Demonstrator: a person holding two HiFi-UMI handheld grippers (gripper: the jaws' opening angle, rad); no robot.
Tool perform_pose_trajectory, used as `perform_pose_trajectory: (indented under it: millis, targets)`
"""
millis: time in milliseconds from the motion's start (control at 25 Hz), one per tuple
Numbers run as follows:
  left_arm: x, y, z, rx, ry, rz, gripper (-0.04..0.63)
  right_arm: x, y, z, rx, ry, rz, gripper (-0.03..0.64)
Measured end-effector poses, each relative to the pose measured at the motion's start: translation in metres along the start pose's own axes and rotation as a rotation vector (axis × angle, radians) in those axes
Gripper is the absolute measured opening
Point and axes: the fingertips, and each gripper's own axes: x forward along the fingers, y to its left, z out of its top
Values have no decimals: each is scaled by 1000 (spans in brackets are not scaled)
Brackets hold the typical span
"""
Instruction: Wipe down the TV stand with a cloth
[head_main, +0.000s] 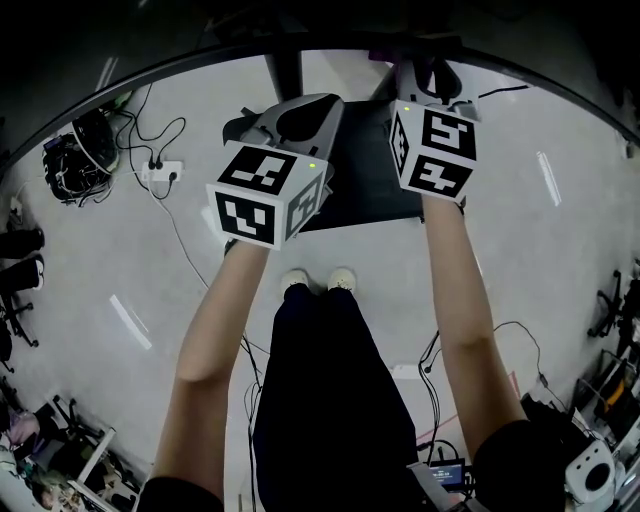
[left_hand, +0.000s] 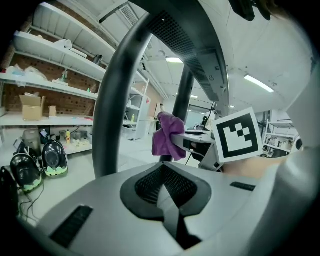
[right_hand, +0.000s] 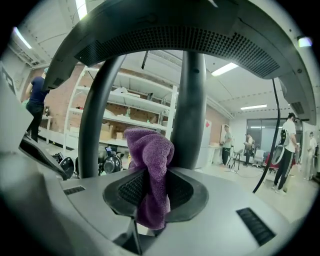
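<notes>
Over the dark stand (head_main: 368, 190), both forearms (head_main: 215, 330) stretched forward — right tool (right_hand: 150, 192) pinching purple cloth (right_hand: 150, 150), left tool (left_hand: 167, 192) pressed together

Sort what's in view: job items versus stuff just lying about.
Job: purple cloth; right gripper, shut on it; left gripper, shut and empty; black stand.
Lying about: power strip, cable tangle, cardboard box on a shelf.

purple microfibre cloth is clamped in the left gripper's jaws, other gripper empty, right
No: the purple microfibre cloth is clamped in the jaws of the right gripper, as the right gripper view shows; the left gripper is the empty one.
</notes>
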Motion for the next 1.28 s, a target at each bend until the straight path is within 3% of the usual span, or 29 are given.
perform_pose_trajectory:
  millis: [560,1000,1280]
  targets:
    - [10,-3,-15,-26,0,-22,6,15,14,-92,46,165,27,101]
    - [11,-7,-19,-23,11,-27,6,20,19,-146,24,318,40,103]
    - [11,-11,-25,-29,36,-35,6,3,10,-130,26,302,21,103]
